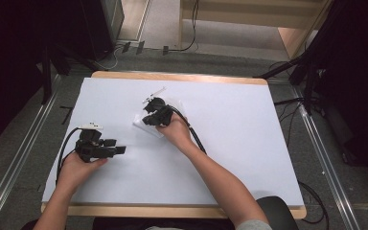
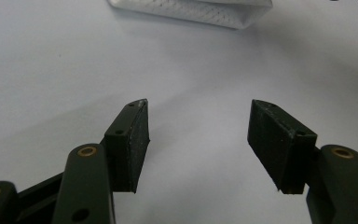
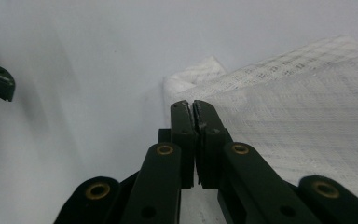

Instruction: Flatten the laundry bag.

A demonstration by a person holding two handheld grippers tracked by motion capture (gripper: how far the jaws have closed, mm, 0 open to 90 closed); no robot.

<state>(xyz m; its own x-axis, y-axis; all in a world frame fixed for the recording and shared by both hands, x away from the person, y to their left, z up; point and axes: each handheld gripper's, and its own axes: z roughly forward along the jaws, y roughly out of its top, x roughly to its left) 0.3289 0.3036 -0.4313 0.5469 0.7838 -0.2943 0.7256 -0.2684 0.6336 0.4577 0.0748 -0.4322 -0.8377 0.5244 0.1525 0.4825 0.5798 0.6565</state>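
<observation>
1. Where the white bench [image 1: 230, 158] spreads: a folded white mesh cloth [image 3: 307, 107] near its middle.
2. Right tongs [image 3: 193, 109]: together, tips at the cloth's near edge; whether pinching a fold, cannot tell.
3. Left tongs [image 2: 198, 123]: apart, hovering over bare bench, cloth well ahead.

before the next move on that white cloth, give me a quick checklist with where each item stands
1. Right gripper jaws shut: ok.
2. White cloth actually pinched between them: cannot tell; the tips sit at its edge.
3. Left gripper open and holding nothing: ok.
4. Left gripper apart from the cloth: ok, cloth lies ahead of it.
5. Cloth lying flat on the table: not ok, one corner looks folded.
</observation>
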